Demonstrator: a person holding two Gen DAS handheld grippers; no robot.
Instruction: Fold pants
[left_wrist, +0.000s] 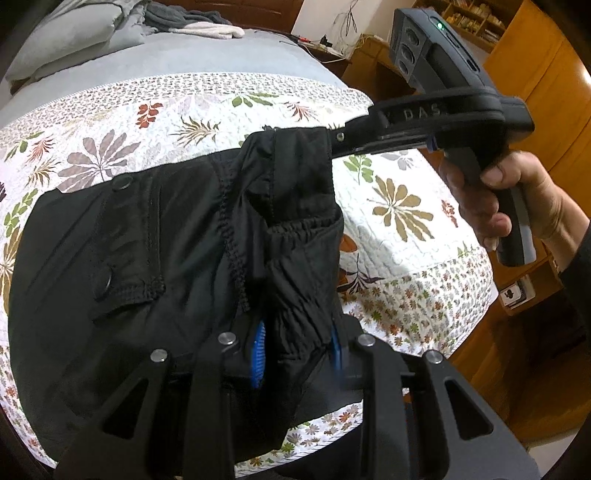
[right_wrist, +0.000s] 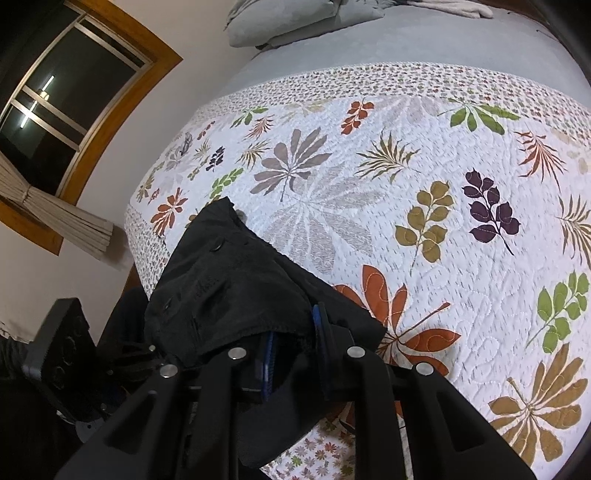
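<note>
Broadly, the leaf-print quilt (right_wrist: 424, 229) covers the bed and gives a wide flat landing. Over its near edge hang the black pants (left_wrist: 147, 240), part draped on the quilt and part lifted at the waistband. Both claws are clamped on that cloth: the left gripper (left_wrist: 299, 343) pinches a bunched fold between its blue pads, and the right gripper (right_wrist: 291, 347) holds the hem. To fold well, I judge the 2 hands should keep level, hold the edge taut and lay it down square.
</note>
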